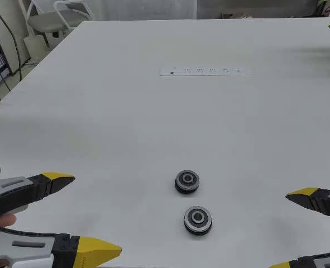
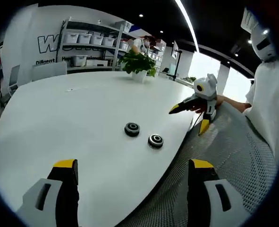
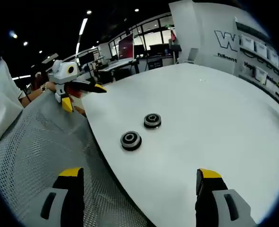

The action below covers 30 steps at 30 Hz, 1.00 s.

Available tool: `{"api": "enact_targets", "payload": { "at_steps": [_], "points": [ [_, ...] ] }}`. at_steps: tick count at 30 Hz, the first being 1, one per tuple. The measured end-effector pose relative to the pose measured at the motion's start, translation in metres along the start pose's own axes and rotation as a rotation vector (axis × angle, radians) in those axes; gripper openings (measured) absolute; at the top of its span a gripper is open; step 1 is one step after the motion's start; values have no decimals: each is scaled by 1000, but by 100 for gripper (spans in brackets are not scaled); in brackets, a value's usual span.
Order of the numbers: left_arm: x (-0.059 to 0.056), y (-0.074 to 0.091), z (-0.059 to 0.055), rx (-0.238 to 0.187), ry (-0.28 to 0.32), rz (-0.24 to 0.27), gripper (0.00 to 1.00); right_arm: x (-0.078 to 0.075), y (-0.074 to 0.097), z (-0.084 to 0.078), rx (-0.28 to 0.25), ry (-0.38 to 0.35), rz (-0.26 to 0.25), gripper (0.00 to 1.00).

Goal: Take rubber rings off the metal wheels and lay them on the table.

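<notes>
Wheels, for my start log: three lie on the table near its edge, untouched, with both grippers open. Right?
No: two wheels, not three, as the head view shows. The rest holds: they lie on the table near its edge, untouched, with the left gripper and right gripper open.

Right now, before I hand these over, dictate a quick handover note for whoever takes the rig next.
Left hand-held gripper: open, empty, at the near left table edge, clear of the parts.
Right hand-held gripper: open, empty, at the near right edge.
The far wheel and near wheel lie flat on the white table between the grippers, close together but apart.
Done: nothing; each wheel appears to wear its black rubber ring.
Left: pull both rings and lay them on the table.
</notes>
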<state>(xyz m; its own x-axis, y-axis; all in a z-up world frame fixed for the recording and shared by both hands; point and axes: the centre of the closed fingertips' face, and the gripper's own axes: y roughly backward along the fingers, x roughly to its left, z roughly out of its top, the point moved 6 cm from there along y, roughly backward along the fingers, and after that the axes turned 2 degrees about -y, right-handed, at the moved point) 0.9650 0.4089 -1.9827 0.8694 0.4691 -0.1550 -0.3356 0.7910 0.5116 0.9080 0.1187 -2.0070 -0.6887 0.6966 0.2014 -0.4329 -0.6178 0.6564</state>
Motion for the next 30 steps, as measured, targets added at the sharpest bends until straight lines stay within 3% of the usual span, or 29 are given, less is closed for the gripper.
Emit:
{"api": "enact_targets", "payload": {
  "at_steps": [30],
  "points": [
    [1,0,1,-14,8,2,94,-1,-1,-1,2,0,-1,99]
  ]
}}
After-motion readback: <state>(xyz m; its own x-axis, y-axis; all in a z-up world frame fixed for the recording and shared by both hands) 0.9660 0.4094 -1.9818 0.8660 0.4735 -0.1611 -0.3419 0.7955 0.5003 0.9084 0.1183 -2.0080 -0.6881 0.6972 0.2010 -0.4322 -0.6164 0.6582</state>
